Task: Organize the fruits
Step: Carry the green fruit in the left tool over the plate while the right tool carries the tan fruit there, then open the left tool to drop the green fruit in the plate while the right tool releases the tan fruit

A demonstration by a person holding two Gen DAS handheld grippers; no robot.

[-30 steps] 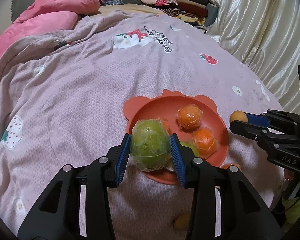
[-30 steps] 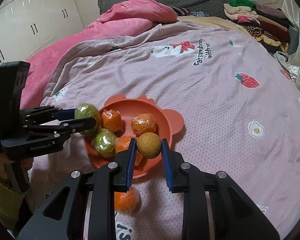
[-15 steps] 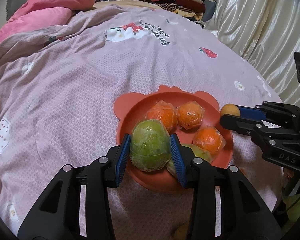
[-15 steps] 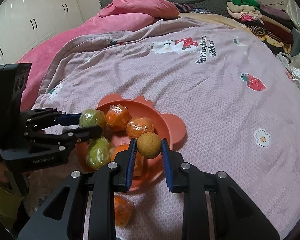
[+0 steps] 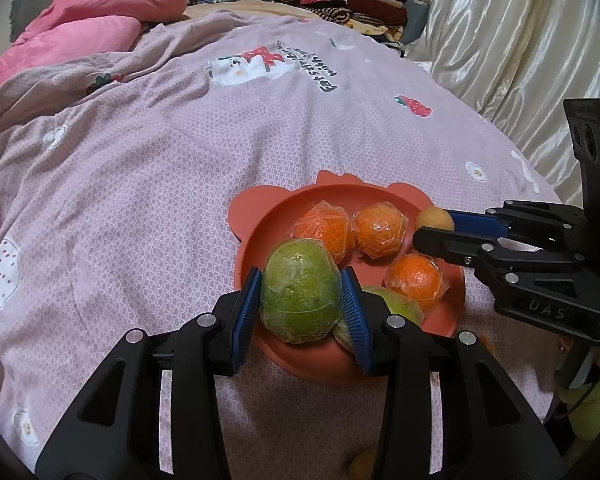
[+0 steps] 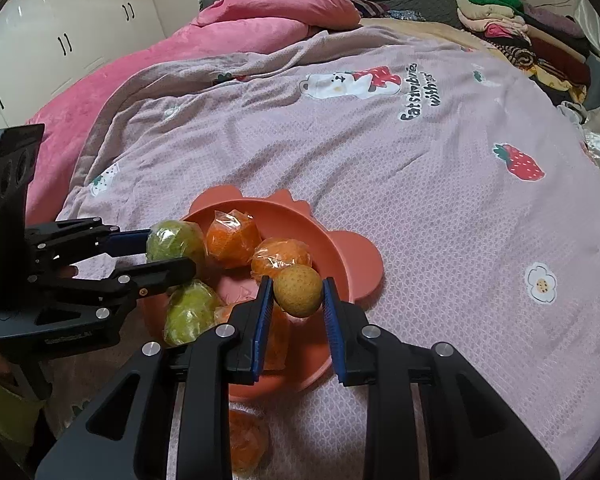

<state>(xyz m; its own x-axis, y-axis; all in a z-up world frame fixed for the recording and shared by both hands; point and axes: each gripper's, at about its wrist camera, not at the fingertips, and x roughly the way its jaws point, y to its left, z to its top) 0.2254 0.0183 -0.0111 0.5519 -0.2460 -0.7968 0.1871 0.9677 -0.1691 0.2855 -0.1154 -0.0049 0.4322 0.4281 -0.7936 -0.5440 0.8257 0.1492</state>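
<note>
The job looks more than half done: the orange plate (image 5: 260, 216) near the front edge of the bed (image 5: 140, 180) already holds three wrapped oranges (image 5: 378, 230) and one green fruit (image 6: 190, 312), but one orange (image 6: 246, 440) lies on the blanket just in front of the plate. The left gripper (image 5: 302, 300) has its jaws squeezed on a big wrapped green fruit (image 5: 300, 290), held over the plate's near left side. The right gripper (image 6: 296, 304) has its jaws shut tight on a small brown fruit (image 6: 298, 290), over the plate's right side.
</note>
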